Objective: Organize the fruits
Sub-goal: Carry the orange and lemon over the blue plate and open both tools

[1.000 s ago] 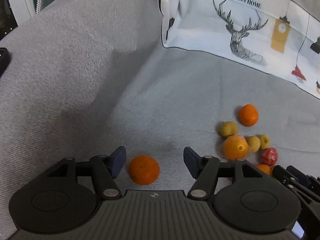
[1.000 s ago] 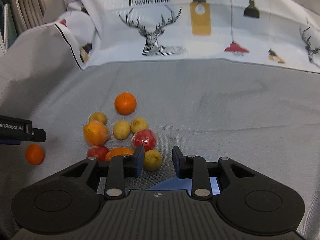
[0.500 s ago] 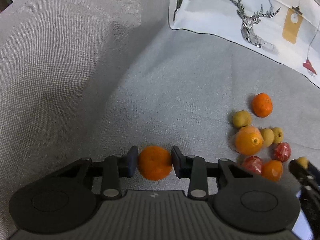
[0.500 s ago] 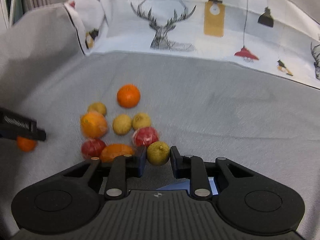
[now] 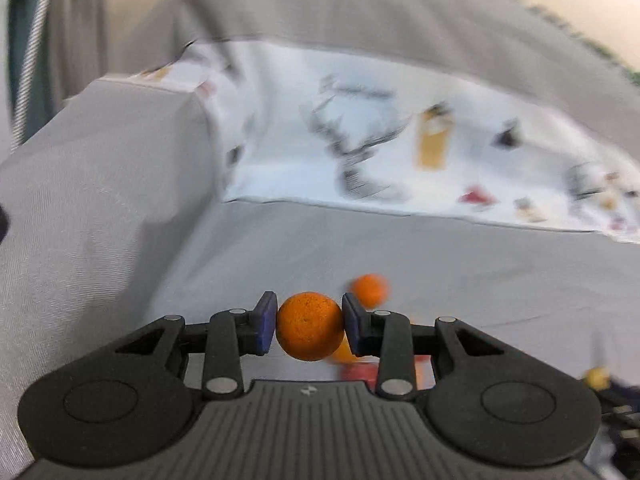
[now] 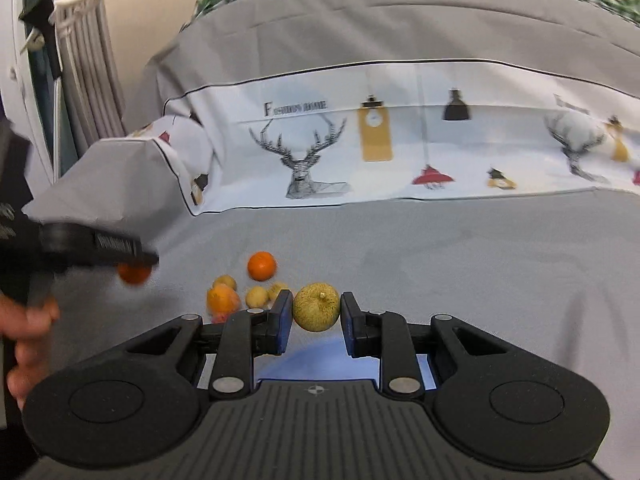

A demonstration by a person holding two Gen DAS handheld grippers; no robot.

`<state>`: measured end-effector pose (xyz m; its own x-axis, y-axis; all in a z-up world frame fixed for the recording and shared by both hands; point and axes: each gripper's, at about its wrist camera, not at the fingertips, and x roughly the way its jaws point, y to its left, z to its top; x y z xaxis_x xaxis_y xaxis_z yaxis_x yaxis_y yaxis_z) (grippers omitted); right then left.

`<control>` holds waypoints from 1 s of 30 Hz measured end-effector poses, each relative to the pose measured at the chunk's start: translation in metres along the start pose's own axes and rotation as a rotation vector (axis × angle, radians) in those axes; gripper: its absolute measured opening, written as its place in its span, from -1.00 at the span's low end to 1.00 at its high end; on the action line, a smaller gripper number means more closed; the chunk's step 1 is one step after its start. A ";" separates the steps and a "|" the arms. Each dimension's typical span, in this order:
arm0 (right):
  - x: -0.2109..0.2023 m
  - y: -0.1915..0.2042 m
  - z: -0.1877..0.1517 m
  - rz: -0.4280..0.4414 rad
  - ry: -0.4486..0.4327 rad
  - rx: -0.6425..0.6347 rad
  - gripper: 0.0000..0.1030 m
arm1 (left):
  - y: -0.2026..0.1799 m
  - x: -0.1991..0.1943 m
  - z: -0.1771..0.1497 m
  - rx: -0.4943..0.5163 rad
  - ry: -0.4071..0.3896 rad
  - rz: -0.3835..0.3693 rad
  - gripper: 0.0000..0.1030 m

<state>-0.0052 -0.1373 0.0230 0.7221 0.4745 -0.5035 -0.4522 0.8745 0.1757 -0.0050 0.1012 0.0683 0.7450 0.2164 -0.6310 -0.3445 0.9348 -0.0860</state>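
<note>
Above the grey sofa seat (image 6: 460, 264), left gripper (image 5: 309, 326) pinches an orange (image 5: 310, 326), right gripper (image 6: 316, 308) pinches a yellow fruit (image 6: 316, 307). Pickup looks done; next, carrying both somewhere to sort.

Left wrist view motion-blurred, printed cloth (image 5: 400, 152) smeared, red fruit (image 5: 360, 370) half hidden behind left hand-held gripper (image 5: 310, 326)

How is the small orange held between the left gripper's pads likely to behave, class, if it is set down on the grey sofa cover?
The small orange is round, so it would probably roll on release. The soft grey sofa cover may slow it. Only the left gripper pads' narrow sides touch its curved skin, so a loose grip could let it slip.
</note>
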 end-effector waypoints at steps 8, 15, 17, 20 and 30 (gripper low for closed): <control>-0.006 -0.031 -0.020 -0.051 0.055 0.055 -0.48 | -0.068 -0.042 -0.040 0.187 -0.031 -0.195 -0.24; -0.003 -0.041 -0.025 -0.075 0.069 0.056 -0.48 | -0.067 -0.010 -0.042 0.165 0.050 -0.193 -0.24; -0.002 -0.041 -0.025 -0.083 0.075 0.052 -0.48 | -0.068 -0.003 -0.042 0.165 0.071 -0.205 -0.24; 0.000 -0.040 -0.024 -0.093 0.082 0.050 -0.48 | -0.071 -0.004 -0.047 0.188 0.079 -0.218 -0.24; 0.005 -0.033 -0.022 -0.106 0.092 0.024 -0.48 | -0.091 -0.004 -0.059 0.288 0.064 -0.251 -0.24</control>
<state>0.0019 -0.1658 -0.0034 0.7134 0.3691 -0.5957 -0.3625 0.9218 0.1371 -0.0104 -0.0008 0.0337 0.7456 -0.0385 -0.6653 0.0254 0.9992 -0.0294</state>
